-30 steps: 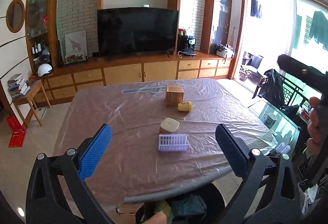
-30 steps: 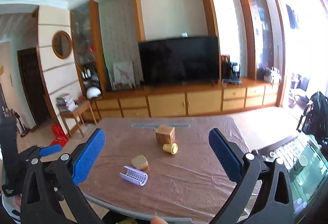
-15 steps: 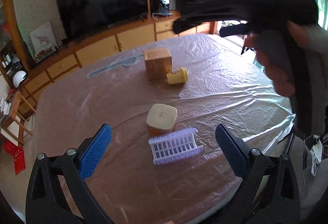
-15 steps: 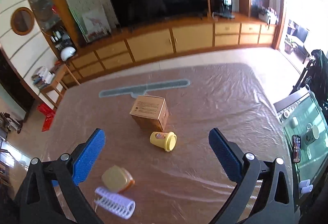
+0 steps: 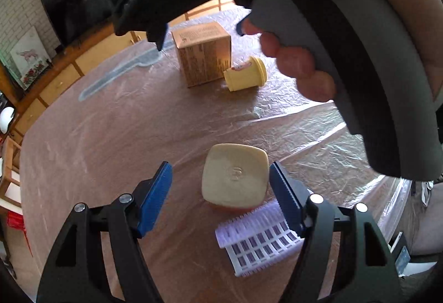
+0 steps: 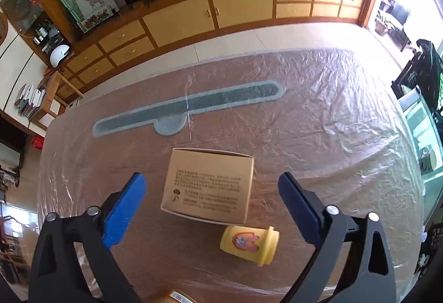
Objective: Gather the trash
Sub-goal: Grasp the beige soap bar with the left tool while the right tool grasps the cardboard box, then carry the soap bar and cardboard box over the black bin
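On the plastic-covered table (image 5: 110, 142), a cream-lidded tub (image 5: 235, 175) stands between the jaws of my left gripper (image 5: 221, 186). The jaws are closing; the left pad is still clear of the tub. A ribbed white plastic tray (image 5: 257, 236) lies just behind the tub, under the right finger. My right gripper (image 6: 211, 203) hangs over a cardboard box (image 6: 207, 189), jaws wide and narrowing slightly, pads apart from the box. A yellow cup (image 6: 249, 244) lies on its side beside the box. The box (image 5: 203, 53) and cup (image 5: 246, 76) also show farther off in the left wrist view.
The hand on the right gripper's grey handle (image 5: 346, 40) fills the upper right of the left wrist view. A grey strip (image 6: 188, 106) is set into the table beyond the box. A wooden TV cabinet (image 6: 207, 12) lines the far wall. A glass side table (image 6: 420, 123) stands to the right.
Both grippers have come down and forward over the table. The left jaws have narrowed around the tub. The right gripper now sits over the box, and its hand has swung into the left view.
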`<state>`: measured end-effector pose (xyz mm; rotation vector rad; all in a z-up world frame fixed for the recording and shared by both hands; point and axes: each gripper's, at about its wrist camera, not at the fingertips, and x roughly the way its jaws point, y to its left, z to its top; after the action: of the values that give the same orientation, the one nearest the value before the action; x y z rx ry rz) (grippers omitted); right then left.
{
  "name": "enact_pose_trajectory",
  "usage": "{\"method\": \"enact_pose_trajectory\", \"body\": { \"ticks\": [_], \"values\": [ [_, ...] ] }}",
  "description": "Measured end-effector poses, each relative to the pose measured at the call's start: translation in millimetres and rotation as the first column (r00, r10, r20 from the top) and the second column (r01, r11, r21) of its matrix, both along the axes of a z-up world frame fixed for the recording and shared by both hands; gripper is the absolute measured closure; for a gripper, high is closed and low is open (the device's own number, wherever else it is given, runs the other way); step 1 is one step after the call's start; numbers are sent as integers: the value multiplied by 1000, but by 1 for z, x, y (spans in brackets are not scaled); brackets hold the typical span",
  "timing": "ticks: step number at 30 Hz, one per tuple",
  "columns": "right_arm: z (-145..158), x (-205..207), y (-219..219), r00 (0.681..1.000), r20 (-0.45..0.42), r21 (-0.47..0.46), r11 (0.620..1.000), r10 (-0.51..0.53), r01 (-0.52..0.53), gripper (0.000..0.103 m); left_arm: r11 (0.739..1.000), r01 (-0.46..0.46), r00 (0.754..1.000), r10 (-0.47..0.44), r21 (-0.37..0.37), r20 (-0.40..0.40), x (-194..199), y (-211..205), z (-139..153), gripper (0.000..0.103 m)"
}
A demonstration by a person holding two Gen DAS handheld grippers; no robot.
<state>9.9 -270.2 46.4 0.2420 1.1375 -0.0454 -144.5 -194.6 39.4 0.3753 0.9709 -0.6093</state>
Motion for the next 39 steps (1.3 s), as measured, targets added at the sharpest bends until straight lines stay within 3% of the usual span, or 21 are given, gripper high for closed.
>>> {"method": "enact_pose_trajectory", "body": {
  "ticks": [4,8,18,30,39],
  "values": [
    [-9,8,6,1000,-30,-7,1000,-5,4,23,1000,24,998,-25,-19,-51,7,0,-4,45],
    [-13,14,10,999,-37,9,1000,5,-5,41,999,44,996,-46,-28,-76,9,1,-7,56],
    [3,15,-7,999,36,125,992,12,-17,42,998,13,996,-18,-62,-82,18,13,1,56],
    [36,-16,-33,993,121,265,963,14,-45,43,980,-127,991,120,-152,-52,19,41,28,56],
    [48,-52,-41,987,147,262,960,59,-96,43,961,-212,977,205,-180,-56,20,59,27,56]
  ]
}}
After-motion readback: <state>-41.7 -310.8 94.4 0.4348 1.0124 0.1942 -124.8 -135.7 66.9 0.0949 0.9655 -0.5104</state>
